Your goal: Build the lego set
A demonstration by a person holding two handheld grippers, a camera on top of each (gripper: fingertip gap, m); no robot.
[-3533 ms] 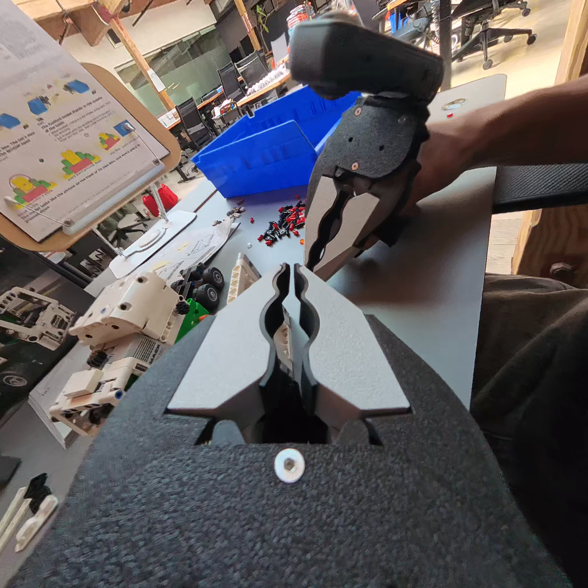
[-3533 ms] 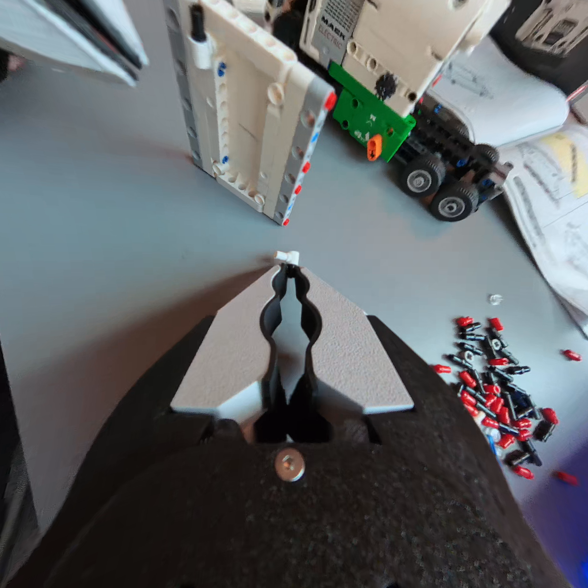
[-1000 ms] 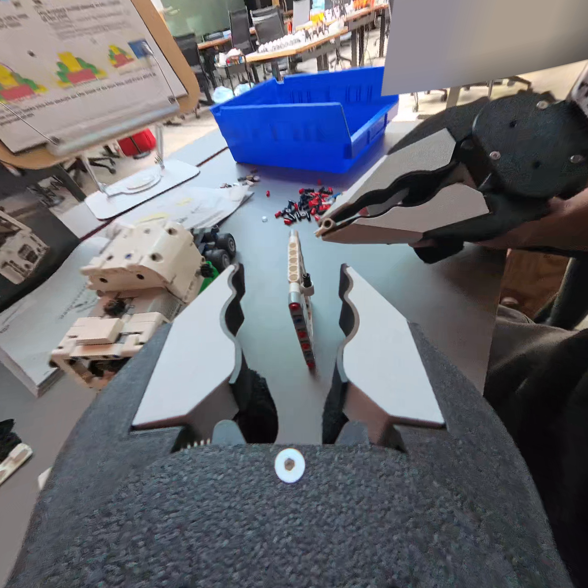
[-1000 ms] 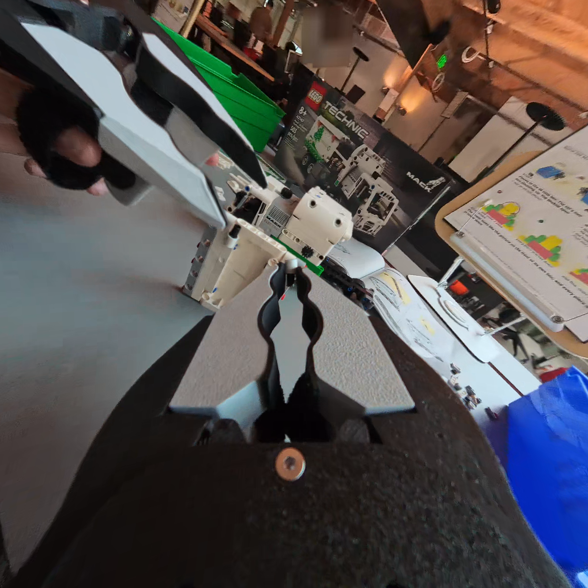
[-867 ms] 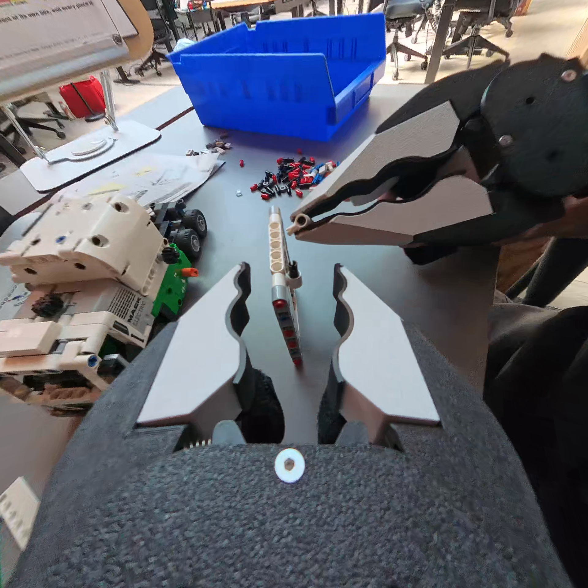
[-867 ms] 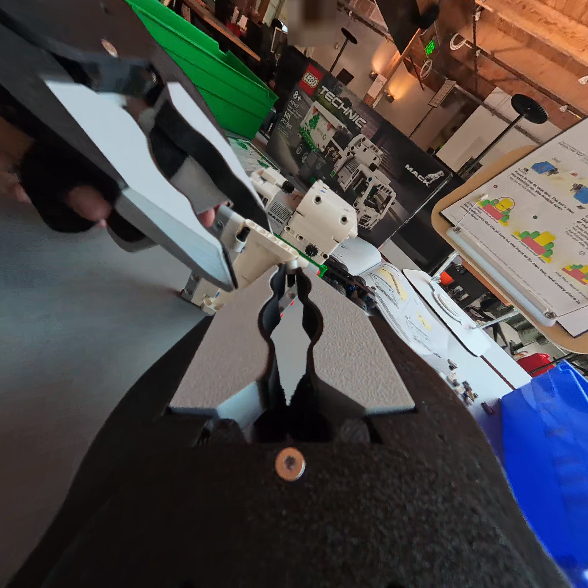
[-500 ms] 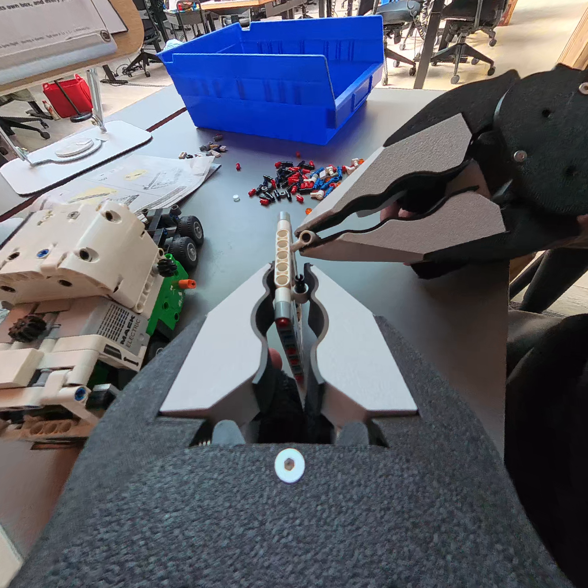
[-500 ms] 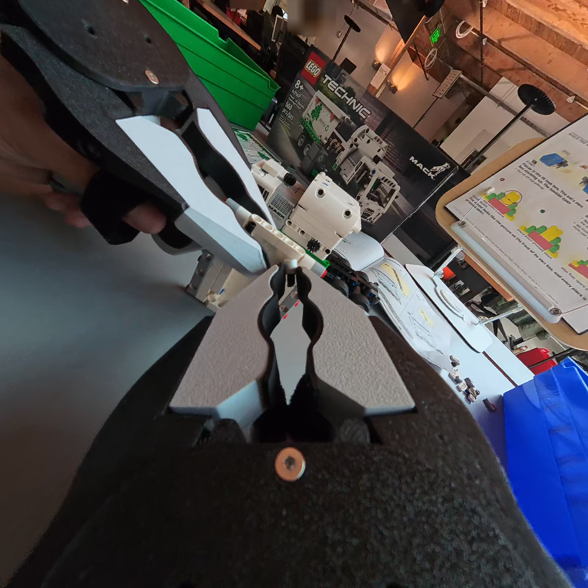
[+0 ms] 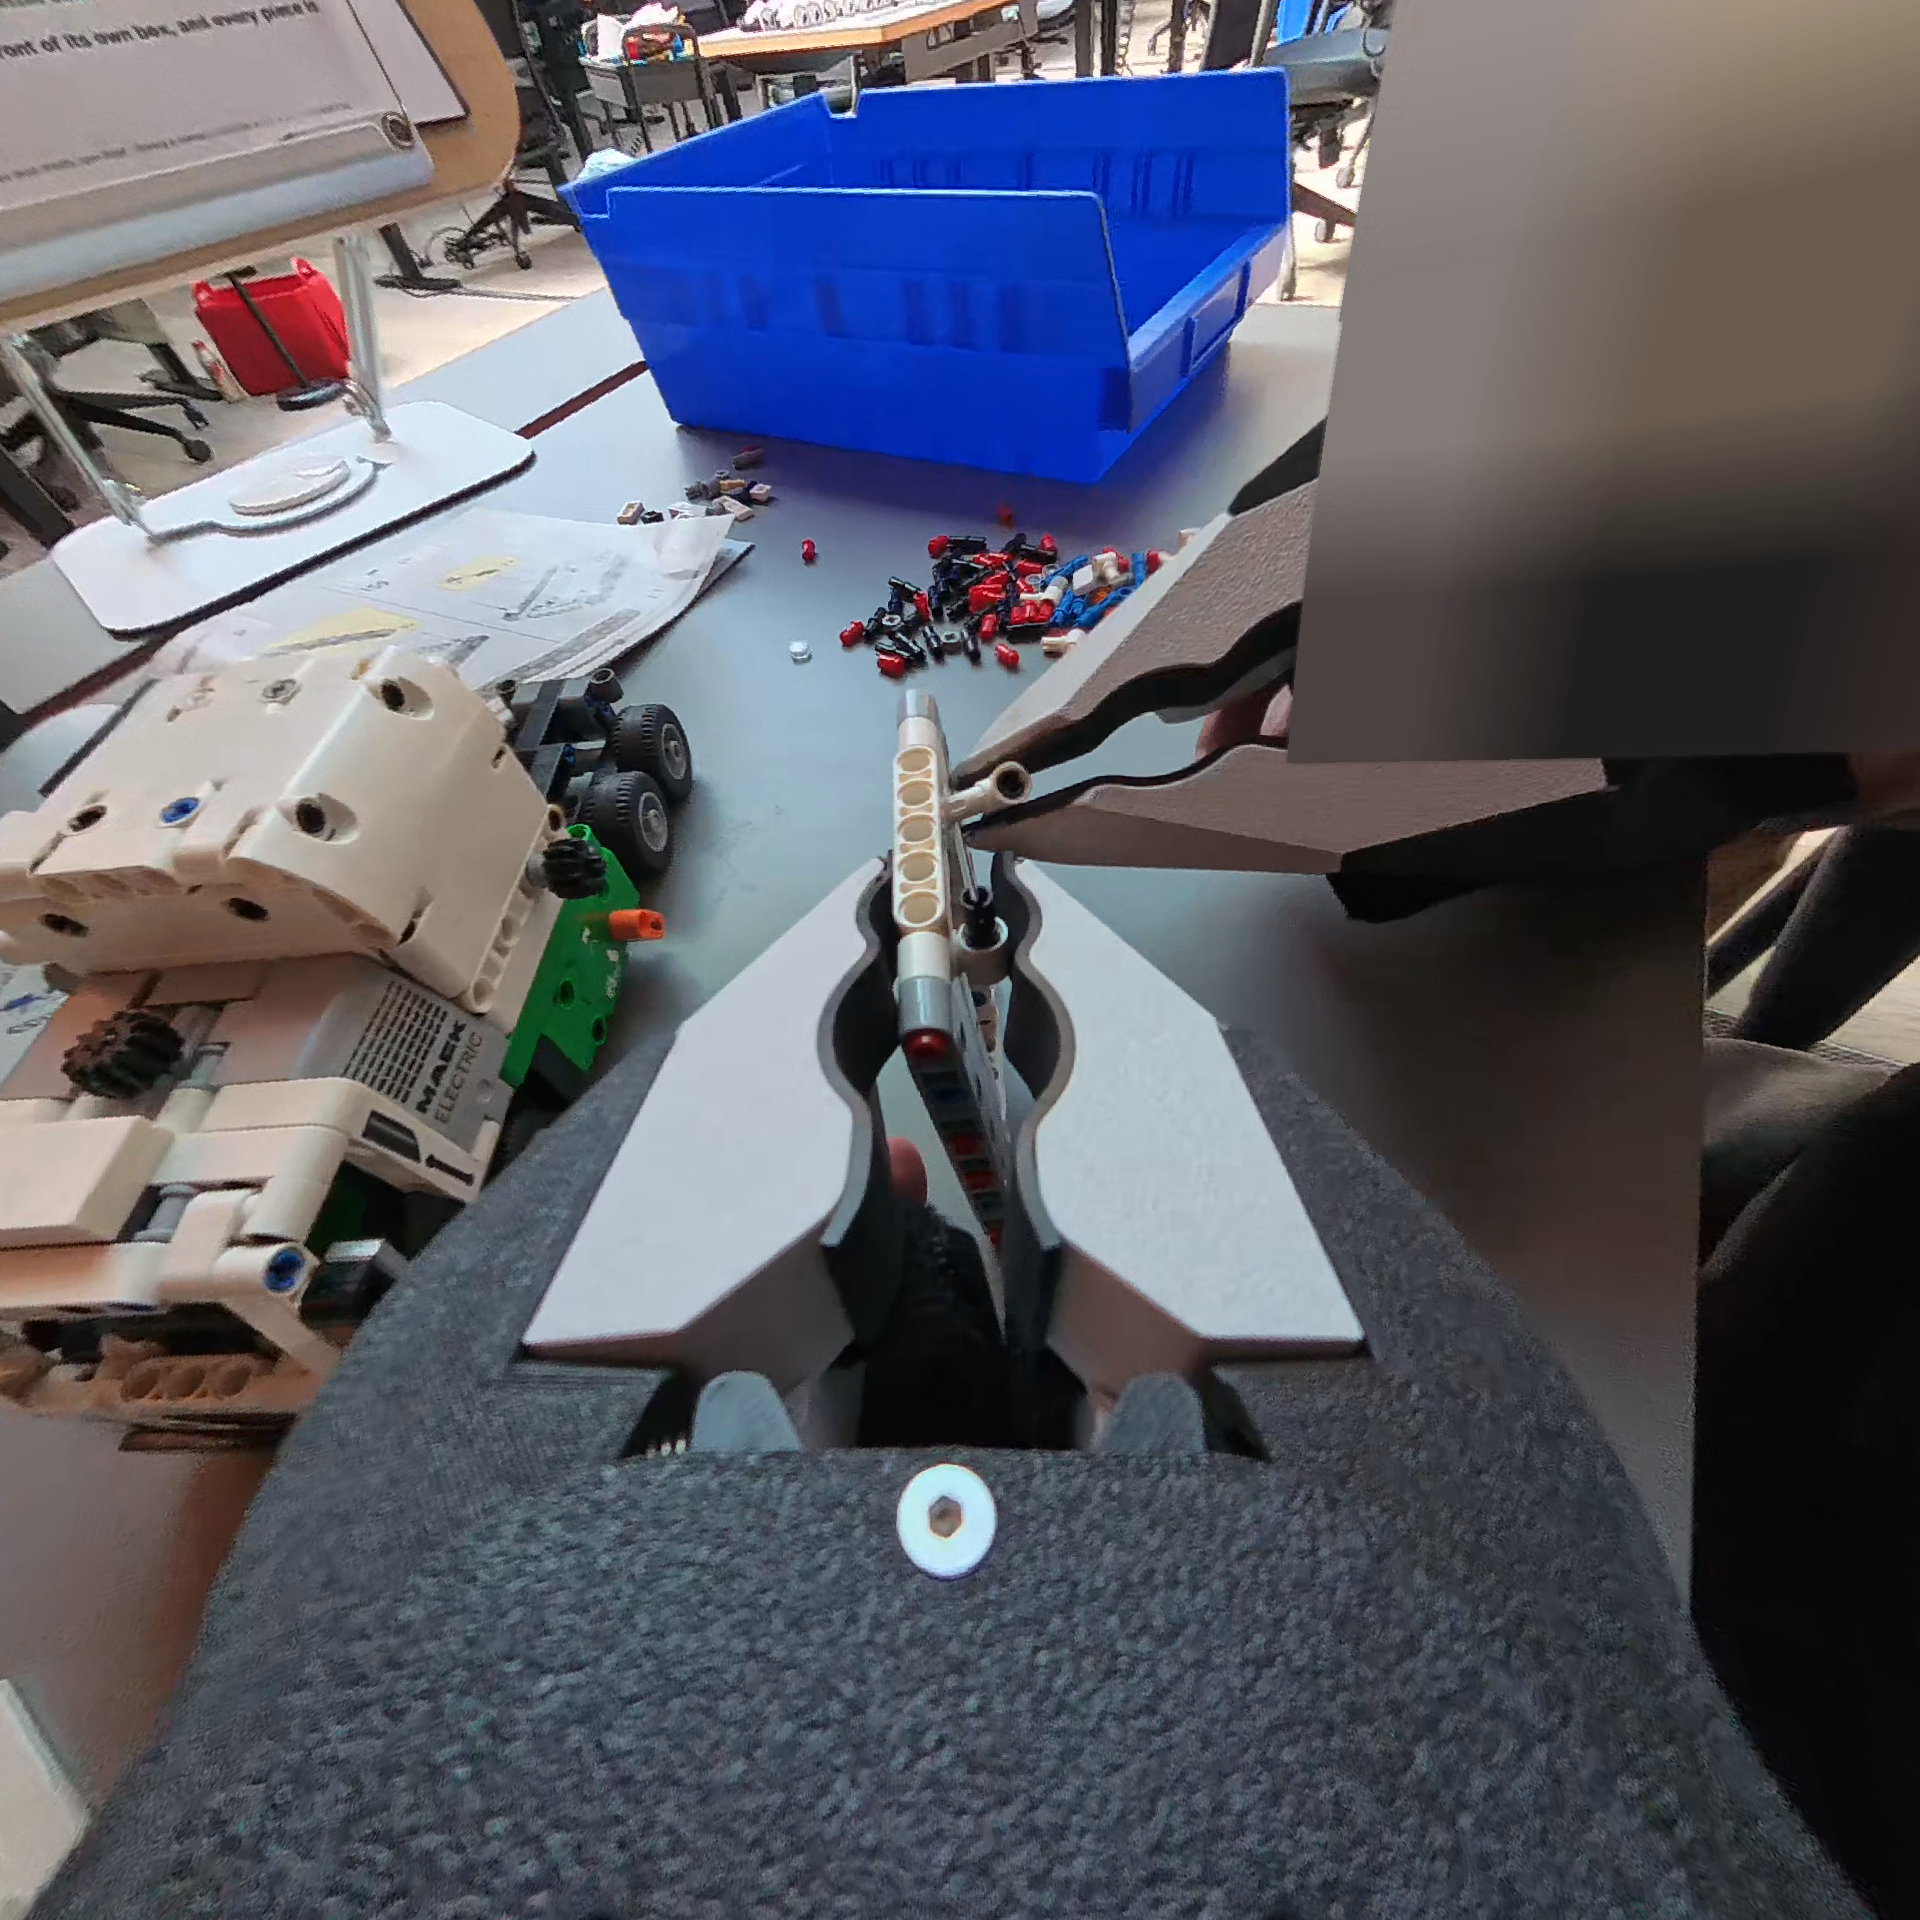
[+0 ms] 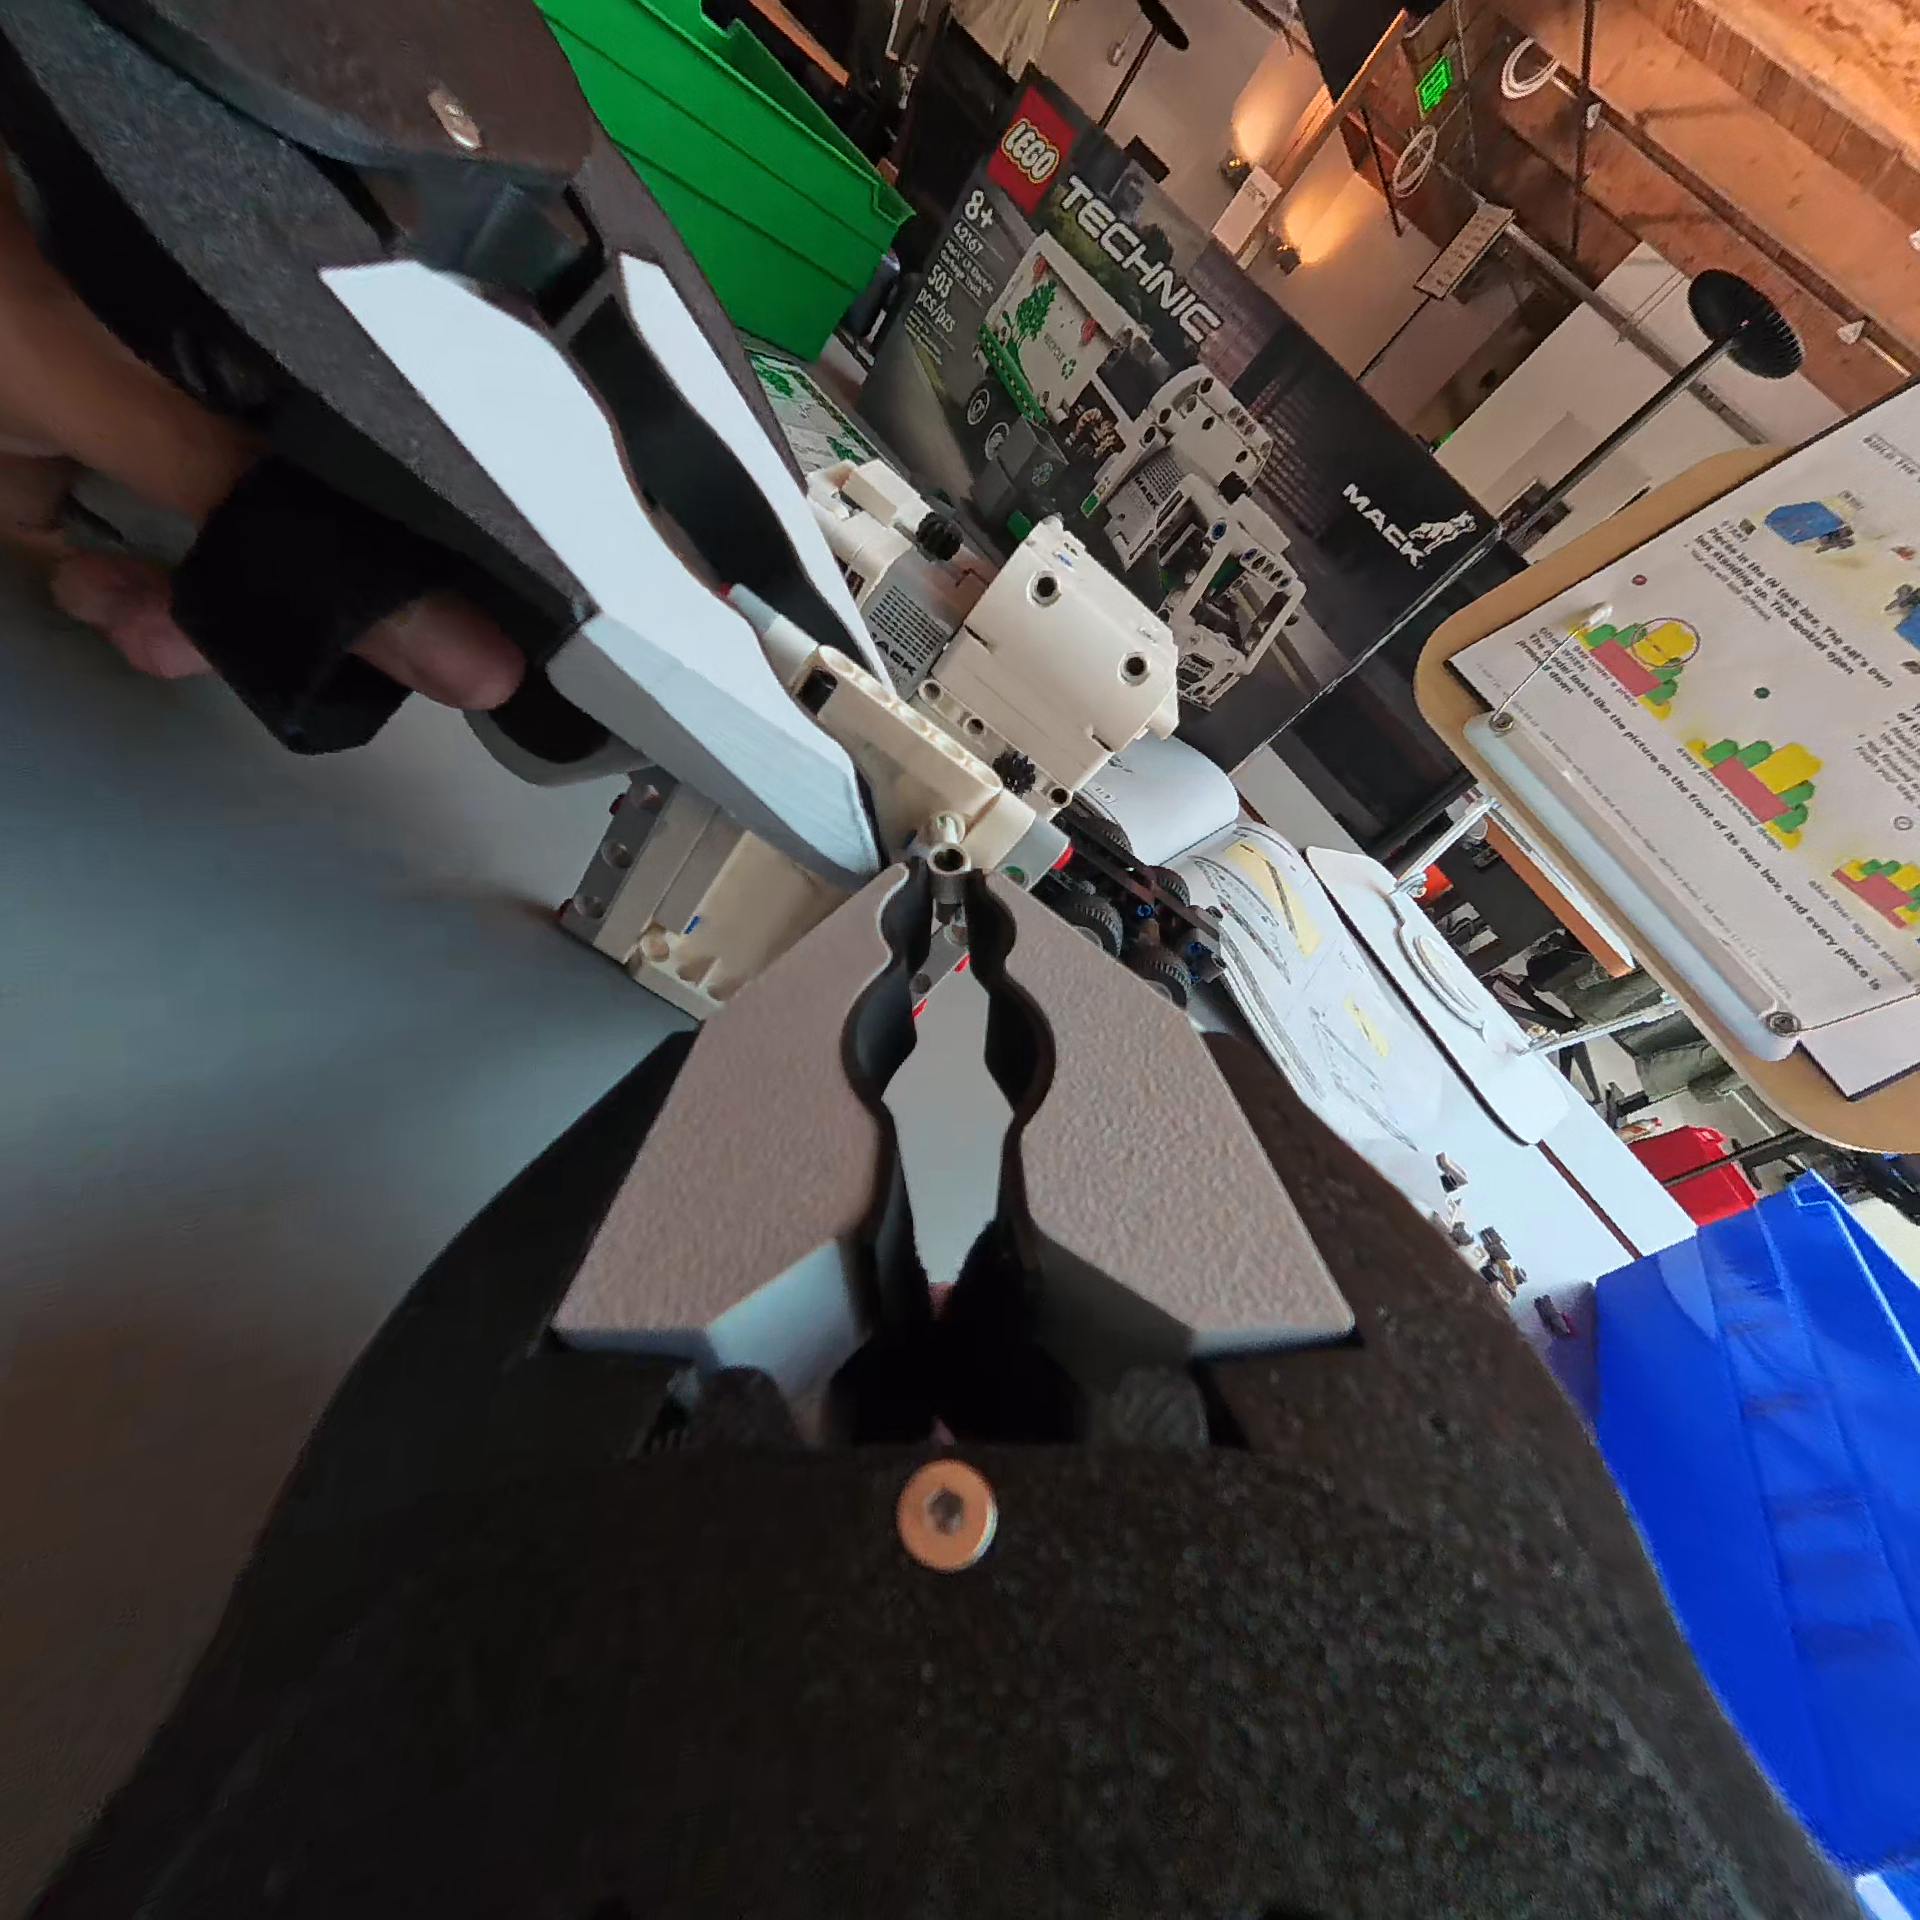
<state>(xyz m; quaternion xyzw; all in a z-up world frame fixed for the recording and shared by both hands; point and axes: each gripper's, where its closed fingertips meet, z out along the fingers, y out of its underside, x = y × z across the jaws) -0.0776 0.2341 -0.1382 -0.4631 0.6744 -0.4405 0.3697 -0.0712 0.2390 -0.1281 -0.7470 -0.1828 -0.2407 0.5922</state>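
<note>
My left gripper (image 9: 940,873) is shut on a long white and grey beam (image 9: 917,821) with red pins, held above the grey table. My right gripper (image 9: 987,798) comes in from the right, shut on a small white pin (image 9: 1000,781) whose end touches a hole in the beam's white part. In the right wrist view my right gripper (image 10: 940,881) holds the pin (image 10: 948,857) against the beam (image 10: 914,753), and the left gripper's fingers (image 10: 665,665) reach in from the upper left. The partly built white truck (image 9: 281,831) lies at left.
A blue bin (image 9: 935,291) stands at the back. Loose red, black and blue pins (image 9: 997,603) lie before it. An instruction booklet (image 9: 499,592) and a sheet stand (image 9: 291,488) are at the back left. The set's box (image 10: 1143,364) and a green bin (image 10: 727,156) stand behind the truck. Left and right tips are no more than a few centimetres apart.
My left gripper closed on the beam and lifted it off the table. My right gripper brought the pin up to the beam's side.
</note>
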